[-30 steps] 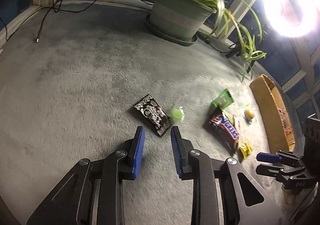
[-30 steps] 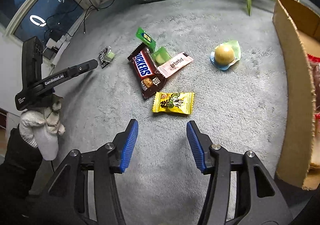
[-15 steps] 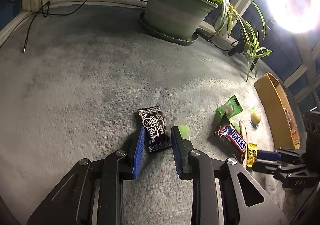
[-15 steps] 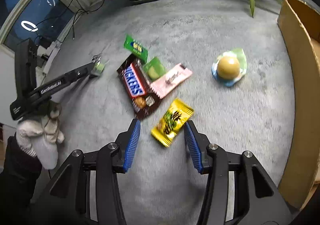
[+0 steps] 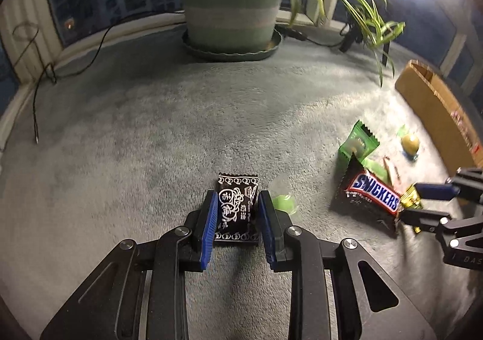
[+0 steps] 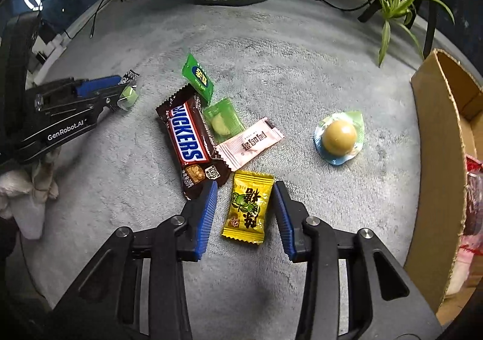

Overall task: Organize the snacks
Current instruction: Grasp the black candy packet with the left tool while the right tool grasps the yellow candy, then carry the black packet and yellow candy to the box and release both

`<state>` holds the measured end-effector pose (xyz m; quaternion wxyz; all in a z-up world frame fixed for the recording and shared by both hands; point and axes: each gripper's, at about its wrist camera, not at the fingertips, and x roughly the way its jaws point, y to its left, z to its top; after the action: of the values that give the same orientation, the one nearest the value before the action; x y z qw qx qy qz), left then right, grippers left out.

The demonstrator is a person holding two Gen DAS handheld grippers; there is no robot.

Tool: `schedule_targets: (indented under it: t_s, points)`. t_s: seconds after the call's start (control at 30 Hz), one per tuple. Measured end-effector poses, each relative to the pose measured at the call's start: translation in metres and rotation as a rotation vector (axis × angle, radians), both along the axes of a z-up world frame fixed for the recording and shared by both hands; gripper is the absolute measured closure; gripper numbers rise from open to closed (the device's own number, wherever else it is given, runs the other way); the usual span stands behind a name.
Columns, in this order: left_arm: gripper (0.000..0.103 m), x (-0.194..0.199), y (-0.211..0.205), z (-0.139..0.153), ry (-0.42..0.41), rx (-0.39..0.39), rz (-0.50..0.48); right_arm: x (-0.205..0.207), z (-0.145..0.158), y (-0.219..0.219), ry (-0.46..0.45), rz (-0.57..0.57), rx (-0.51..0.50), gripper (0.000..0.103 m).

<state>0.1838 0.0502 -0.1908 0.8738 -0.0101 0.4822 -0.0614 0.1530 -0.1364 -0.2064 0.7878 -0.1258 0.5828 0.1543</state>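
Observation:
A black snack packet (image 5: 237,210) with white print lies flat on the grey carpet. My left gripper (image 5: 237,198) stands open astride it, one blue pad along each long side. A small green candy (image 5: 282,202) sits just right of it. A yellow packet (image 6: 247,210) lies between the fingers of my right gripper (image 6: 245,186). Its jaws are closing, with a gap still showing on both sides. A Snickers bar (image 6: 188,140), a green packet (image 6: 197,78), a pink sachet (image 6: 250,142) and a round yellow sweet (image 6: 338,134) lie just beyond.
An open cardboard box (image 6: 437,128) with some packets inside stands at the right. A large potted plant (image 5: 229,14) in a saucer stands at the far edge by the windows. Black cables (image 5: 39,92) trail at the far left. A gloved hand (image 6: 30,189) holds the left gripper.
The left gripper moved forward until the black packet lay between its fingers, and it rolled. The right gripper came down over the yellow packet and its jaws narrowed.

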Motion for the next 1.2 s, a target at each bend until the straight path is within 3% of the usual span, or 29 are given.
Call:
schedule_targets:
  t_s: [0.07,0.3,0.53,0.87,1.2]
  points:
    - [0.077,0.001,-0.003,0.000,-0.009,0.022,-0.014,0.001,0.000,0.002,-0.015,0.011,-0.032,0.075]
    - [0.079,-0.005,0.002,-0.001,-0.025,0.018,-0.003,0.000,0.001,-0.009,-0.006,0.006,-0.002,0.077]
    - [0.080,-0.013,0.012,0.004,-0.030,-0.035,0.033,-0.001,0.007,-0.019,-0.014,-0.019,0.051,0.077]
    - [0.080,-0.021,0.003,0.039,-0.098,-0.095,0.029,-0.010,0.054,-0.040,-0.095,-0.035,0.119,0.077]
    - [0.080,-0.012,-0.056,0.083,-0.188,-0.178,-0.055,-0.002,0.107,-0.107,-0.221,-0.120,0.149,0.077]
